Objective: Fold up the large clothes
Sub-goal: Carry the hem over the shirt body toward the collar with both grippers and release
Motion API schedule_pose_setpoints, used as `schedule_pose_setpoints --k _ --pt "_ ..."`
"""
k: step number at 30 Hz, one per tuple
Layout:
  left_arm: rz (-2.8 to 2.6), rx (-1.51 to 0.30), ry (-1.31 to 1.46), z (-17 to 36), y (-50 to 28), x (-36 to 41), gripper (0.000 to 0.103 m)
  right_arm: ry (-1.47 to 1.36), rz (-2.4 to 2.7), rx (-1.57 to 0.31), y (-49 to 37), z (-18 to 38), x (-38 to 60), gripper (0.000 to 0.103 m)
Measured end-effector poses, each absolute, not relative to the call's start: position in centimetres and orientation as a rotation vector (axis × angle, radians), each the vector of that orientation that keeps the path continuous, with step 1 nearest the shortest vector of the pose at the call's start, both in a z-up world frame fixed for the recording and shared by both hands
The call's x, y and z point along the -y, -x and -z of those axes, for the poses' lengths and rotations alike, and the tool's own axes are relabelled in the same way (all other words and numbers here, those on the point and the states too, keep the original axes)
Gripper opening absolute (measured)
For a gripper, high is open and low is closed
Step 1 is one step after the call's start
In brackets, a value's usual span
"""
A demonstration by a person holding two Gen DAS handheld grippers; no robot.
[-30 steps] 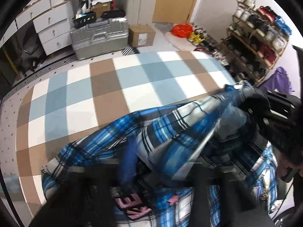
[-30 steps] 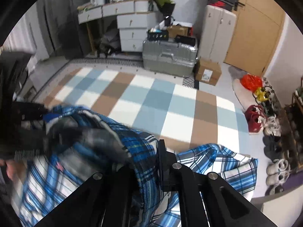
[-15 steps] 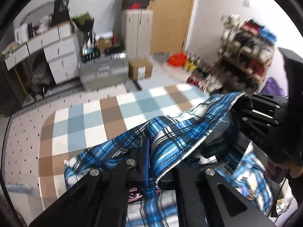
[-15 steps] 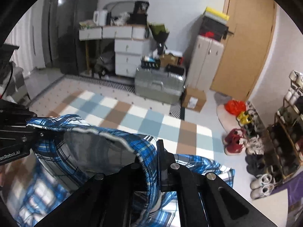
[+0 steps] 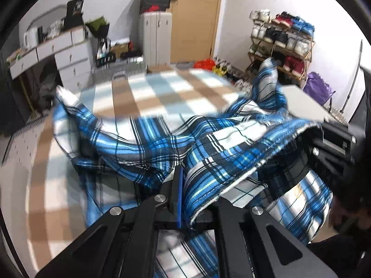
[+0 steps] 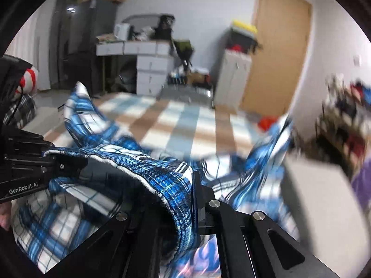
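Blue plaid shirt (image 5: 215,153) (hem taut) between both clamped tongs (image 5: 180,185) (image 6: 192,194)

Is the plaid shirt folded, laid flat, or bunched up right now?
Bunched and lifted, not folded: the plaid shirt hangs in loose waves between the left gripper and right gripper, both clamped on its edge.

A large blue, white and black plaid garment (image 5: 208,153) is hanging lifted off the floor, its white-lined edge stretching taut from side to side. Its two loose ends are flaring upward at the far left and right, blurred. The rest is drooping in rumpled folds below, over the checked rug (image 5: 162,92).
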State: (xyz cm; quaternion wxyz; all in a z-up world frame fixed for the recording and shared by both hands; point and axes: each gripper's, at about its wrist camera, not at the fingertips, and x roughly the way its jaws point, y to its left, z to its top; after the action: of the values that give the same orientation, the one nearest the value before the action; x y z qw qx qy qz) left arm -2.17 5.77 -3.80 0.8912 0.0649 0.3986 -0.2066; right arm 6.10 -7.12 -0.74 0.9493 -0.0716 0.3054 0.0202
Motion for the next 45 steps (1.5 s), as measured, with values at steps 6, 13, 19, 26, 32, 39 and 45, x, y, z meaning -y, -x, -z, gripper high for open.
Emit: schedule_pose_setpoints --k 6,13,19,26,32,39,45 --pt "0.420 -0.866 -0.186 6.2 3.1 -4.9 0.001 0.164 -0.025 -0.751 -6.1 5.1 7.2 0.010" --pt "0.438 -0.960 -0.140 7.2 3.1 -5.6 0.008 0.034 -0.074 -0.878 -5.9 7.1 8.1 0.036" --pt "0.480 -0.943 -0.160 3.9 4.4 -7.0 0.018 -0.066 -0.240 -0.912 -4.8 7.7 7.5 0.088" --pt "0.517 -0.934 -0.207 0.1 5.9 -7.9 0.041 -0.018 -0.290 -0.946 -4.9 8.0 5.9 0.093" --pt "0.451 -0.940 -0.372 3.8 6.2 -6.3 0.059 -0.126 -0.149 -0.927 -5.2 7.4 9.7 0.091" --pt "0.563 -1.074 -0.369 6.7 7.6 -4.5 0.059 -0.307 -0.036 -0.927 -5.4 7.4 14.9 0.091" --pt "0.691 -1.057 -0.413 5.0 10.9 -4.8 0.059 -0.366 -0.076 -0.898 -5.3 6.4 16.4 0.091"
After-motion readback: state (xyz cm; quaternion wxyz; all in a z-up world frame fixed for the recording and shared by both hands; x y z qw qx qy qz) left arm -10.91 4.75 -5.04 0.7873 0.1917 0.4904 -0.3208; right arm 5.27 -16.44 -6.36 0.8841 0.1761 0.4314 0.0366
